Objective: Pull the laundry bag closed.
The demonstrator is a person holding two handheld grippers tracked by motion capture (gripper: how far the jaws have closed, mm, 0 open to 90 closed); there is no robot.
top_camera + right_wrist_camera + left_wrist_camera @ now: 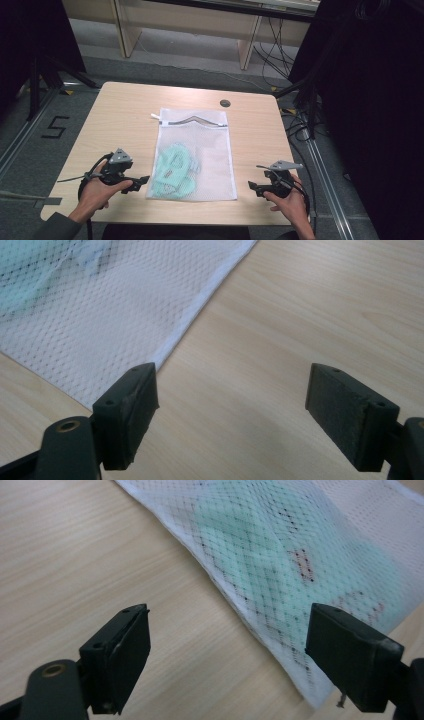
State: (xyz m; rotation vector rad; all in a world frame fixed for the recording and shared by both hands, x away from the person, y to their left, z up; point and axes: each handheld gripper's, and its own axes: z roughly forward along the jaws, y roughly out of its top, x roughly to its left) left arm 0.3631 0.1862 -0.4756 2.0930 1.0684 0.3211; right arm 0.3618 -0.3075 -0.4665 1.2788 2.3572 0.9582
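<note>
A white mesh laundry bag lies flat in the middle of the wooden table, its zipper end away from me. A mint-green garment shows through the mesh in its near left half. My left gripper rests on the table beside the bag's near left corner, jaws open and empty; the left gripper view has the mesh bag ahead and to the right. My right gripper sits off the bag's near right corner, open and empty, with the bag's edge ahead on its left.
A small dark round disc lies near the table's far edge. Black stands and cables crowd the floor at the right; a tripod leg stands at the left. A "5" is marked on the floor.
</note>
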